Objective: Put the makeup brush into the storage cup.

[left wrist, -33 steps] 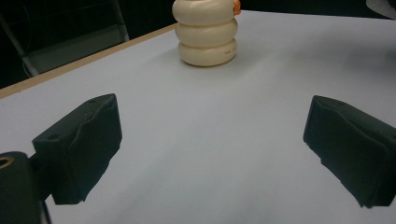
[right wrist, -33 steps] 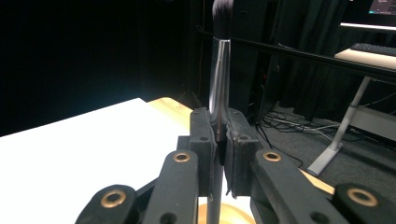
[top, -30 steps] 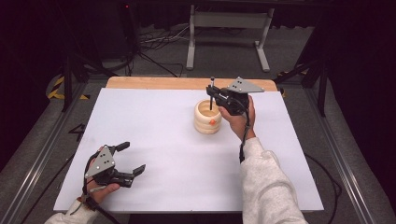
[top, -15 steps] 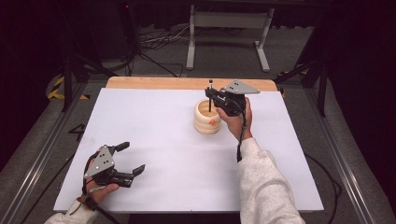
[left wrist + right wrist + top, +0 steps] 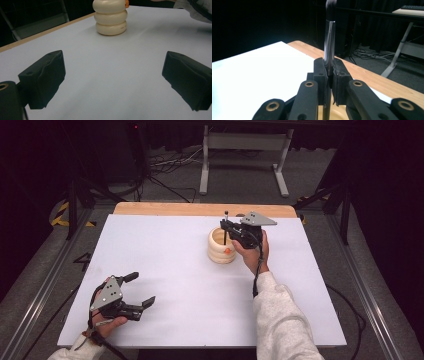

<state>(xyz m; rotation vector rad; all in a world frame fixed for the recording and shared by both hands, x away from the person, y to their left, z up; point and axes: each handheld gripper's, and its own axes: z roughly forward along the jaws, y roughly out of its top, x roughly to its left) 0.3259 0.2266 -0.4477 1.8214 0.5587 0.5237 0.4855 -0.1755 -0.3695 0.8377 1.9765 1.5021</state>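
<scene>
A cream ribbed holder (image 5: 221, 247) stands on the white table mat (image 5: 180, 285), with a small orange piece (image 5: 227, 251) at its side. My right gripper (image 5: 226, 229) sits directly over the holder's mouth, shut on a thin dark brush (image 5: 226, 220) held upright, bristles up. In the right gripper view the brush (image 5: 329, 37) rises between the pads (image 5: 319, 75), and the holder's yellowish inside (image 5: 337, 112) lies just below. My left gripper (image 5: 141, 289) rests open near the front left. The left gripper view has the holder (image 5: 110, 17) far ahead of its wide jaws.
A wooden table edge (image 5: 200, 209) runs along the back of the mat. Beyond it are a metal stand (image 5: 245, 150) and cables on the floor. Metal rails (image 5: 45, 285) flank the table. A wide stretch of white mat separates the two grippers.
My right gripper has sunk slightly with the brush, bringing it lower over the holder. The left gripper has stayed put.
</scene>
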